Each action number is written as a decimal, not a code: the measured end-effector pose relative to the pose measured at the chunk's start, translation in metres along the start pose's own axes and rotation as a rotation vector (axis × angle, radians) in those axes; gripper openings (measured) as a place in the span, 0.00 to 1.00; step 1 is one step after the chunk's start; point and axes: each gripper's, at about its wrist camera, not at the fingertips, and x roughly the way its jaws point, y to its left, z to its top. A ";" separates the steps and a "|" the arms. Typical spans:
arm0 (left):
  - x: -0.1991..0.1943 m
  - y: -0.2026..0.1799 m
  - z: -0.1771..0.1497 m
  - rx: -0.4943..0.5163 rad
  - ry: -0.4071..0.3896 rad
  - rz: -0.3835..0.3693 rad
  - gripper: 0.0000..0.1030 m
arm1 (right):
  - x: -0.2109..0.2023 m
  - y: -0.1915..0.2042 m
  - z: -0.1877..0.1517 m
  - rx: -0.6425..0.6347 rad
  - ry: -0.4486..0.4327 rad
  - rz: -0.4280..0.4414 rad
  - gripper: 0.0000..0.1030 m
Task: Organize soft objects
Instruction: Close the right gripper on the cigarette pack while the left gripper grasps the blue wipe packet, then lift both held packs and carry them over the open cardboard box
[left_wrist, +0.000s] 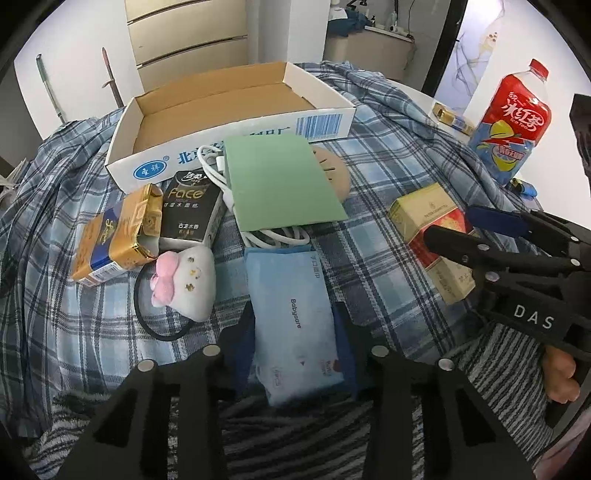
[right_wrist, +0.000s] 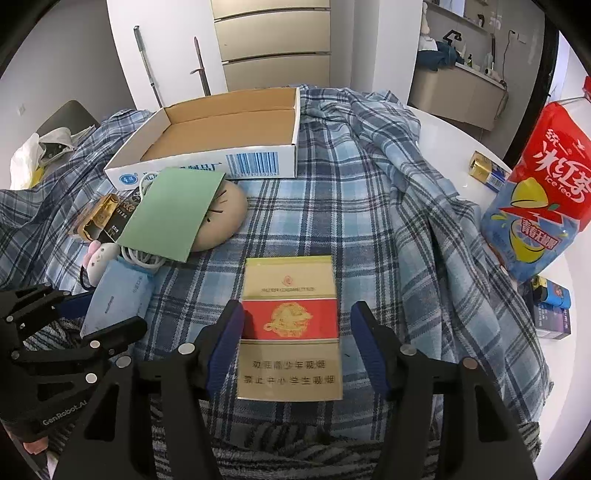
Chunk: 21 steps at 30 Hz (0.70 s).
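Observation:
My left gripper (left_wrist: 293, 323) is open, its jaws on either side of a light blue Babycare wipes pack (left_wrist: 295, 317) lying on the plaid cloth; the pack also shows in the right wrist view (right_wrist: 118, 291). My right gripper (right_wrist: 297, 325) is open around a gold and red cigarette carton (right_wrist: 290, 325), not clamped; the carton also shows in the left wrist view (left_wrist: 428, 225). A white plush with a pink bow (left_wrist: 188, 282) lies left of the wipes. A tan round plush (right_wrist: 225, 218) lies half under a green card (left_wrist: 277, 184).
An open, empty white cardboard box (left_wrist: 229, 144) stands at the back. A black Face tissue pack (left_wrist: 192, 210), a gold and blue box (left_wrist: 118, 236) and a white cable (left_wrist: 273, 236) lie near it. An iced tea bottle (right_wrist: 543, 192) stands on the right.

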 end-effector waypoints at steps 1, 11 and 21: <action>-0.001 0.000 0.000 0.005 -0.006 -0.009 0.40 | 0.000 0.000 0.000 -0.001 0.001 0.001 0.58; 0.004 0.003 0.001 0.000 0.010 0.024 0.40 | 0.009 0.006 -0.003 -0.037 0.050 0.004 0.59; -0.026 0.011 -0.004 -0.032 -0.151 -0.062 0.31 | 0.001 0.004 -0.006 -0.034 -0.006 0.032 0.53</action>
